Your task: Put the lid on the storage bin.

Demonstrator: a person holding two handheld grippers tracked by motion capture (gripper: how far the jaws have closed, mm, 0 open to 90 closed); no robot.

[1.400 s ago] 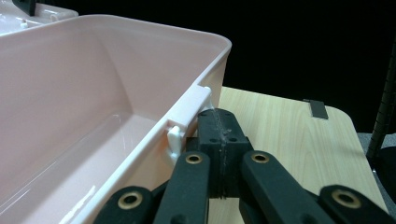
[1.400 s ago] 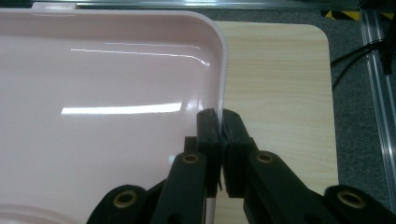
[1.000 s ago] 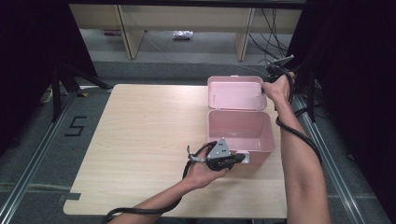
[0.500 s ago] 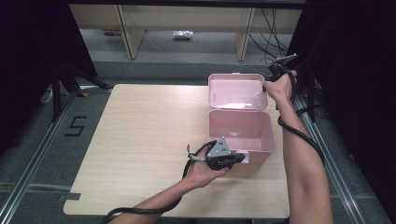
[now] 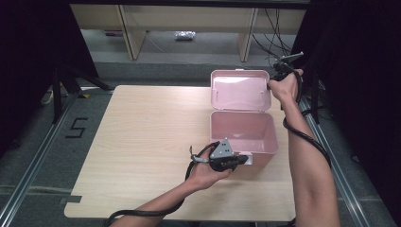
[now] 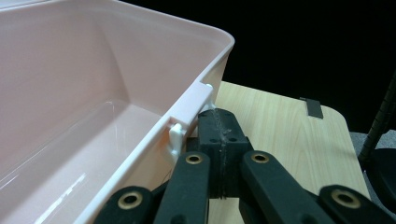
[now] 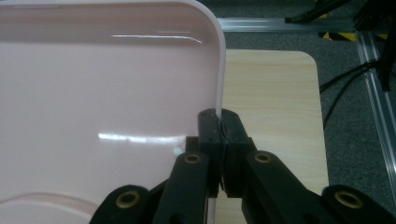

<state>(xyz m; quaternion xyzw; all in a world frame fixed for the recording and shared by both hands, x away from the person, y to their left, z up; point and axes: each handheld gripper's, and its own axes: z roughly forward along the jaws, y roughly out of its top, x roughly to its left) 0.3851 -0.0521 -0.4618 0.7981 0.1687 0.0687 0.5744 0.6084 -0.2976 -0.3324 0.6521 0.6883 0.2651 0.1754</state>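
The right gripper (image 7: 221,122) is pinching the rim of the open pink lid (image 7: 102,93); the left gripper (image 6: 219,123), clenched, is touching the pink box (image 6: 93,93) beside its white latch (image 6: 187,112).

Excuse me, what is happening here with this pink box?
A person works on a pink box on a wooden table, with a gripper in each hand. The right gripper is shut on the edge of the open lid and holds it up. The left gripper, jaws closed, sits at the white latch on the box's front.
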